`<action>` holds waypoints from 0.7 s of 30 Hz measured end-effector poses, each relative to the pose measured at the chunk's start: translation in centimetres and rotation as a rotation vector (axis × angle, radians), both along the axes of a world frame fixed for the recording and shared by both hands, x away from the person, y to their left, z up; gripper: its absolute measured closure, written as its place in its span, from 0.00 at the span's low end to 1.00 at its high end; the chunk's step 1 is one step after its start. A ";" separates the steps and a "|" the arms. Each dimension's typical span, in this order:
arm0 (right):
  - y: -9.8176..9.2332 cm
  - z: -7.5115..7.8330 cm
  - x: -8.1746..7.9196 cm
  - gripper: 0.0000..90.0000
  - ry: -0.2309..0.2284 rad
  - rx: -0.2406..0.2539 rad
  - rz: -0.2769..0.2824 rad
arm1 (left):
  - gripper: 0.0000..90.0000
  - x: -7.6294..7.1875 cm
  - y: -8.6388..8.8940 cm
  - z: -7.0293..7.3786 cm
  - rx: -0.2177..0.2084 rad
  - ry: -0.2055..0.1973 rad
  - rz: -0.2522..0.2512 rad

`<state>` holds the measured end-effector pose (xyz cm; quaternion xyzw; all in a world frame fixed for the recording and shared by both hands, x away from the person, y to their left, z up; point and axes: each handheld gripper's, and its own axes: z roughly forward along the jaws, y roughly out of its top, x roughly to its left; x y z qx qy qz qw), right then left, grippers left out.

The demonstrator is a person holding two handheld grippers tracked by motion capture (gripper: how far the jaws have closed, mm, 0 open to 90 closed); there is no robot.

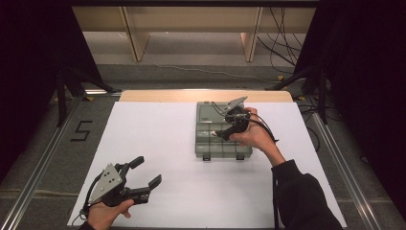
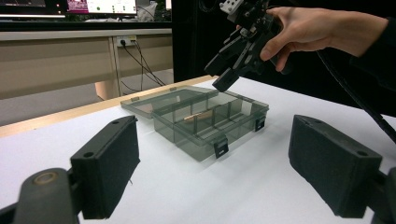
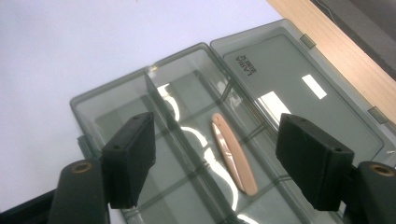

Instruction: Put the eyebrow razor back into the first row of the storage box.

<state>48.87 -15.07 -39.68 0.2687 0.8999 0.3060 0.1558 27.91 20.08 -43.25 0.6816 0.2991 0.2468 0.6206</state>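
A clear grey compartment box [image 1: 210, 144] lies on the white table cover right of the middle, its lid [image 3: 289, 88] folded flat toward the far edge. One slim peach-coloured piece [image 3: 233, 154] rests in a middle compartment, and it also appears as a pale strip [image 2: 196, 116] from the other side. My right gripper [image 1: 229, 128] hovers just over the box, jaws open and empty, straddling the peach piece [image 3: 217, 140]. My left gripper [image 1: 147, 171] sits low at the near left, open and empty, aimed at the box [image 2: 205, 121] from a distance.
The white cover [image 1: 158, 139] spans the table, with a wooden strip [image 1: 206, 96] along the far edge. Black stands and cables [image 1: 306, 76] flank the far right. A floor mark "5" [image 1: 81, 130] lies left of the table.
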 end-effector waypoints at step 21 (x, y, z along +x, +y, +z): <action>0.1 0.9 -2.6 0.28 -0.050 0.103 0.042 | 0.18 0.0 0.0 0.0 -0.003 -0.003 0.001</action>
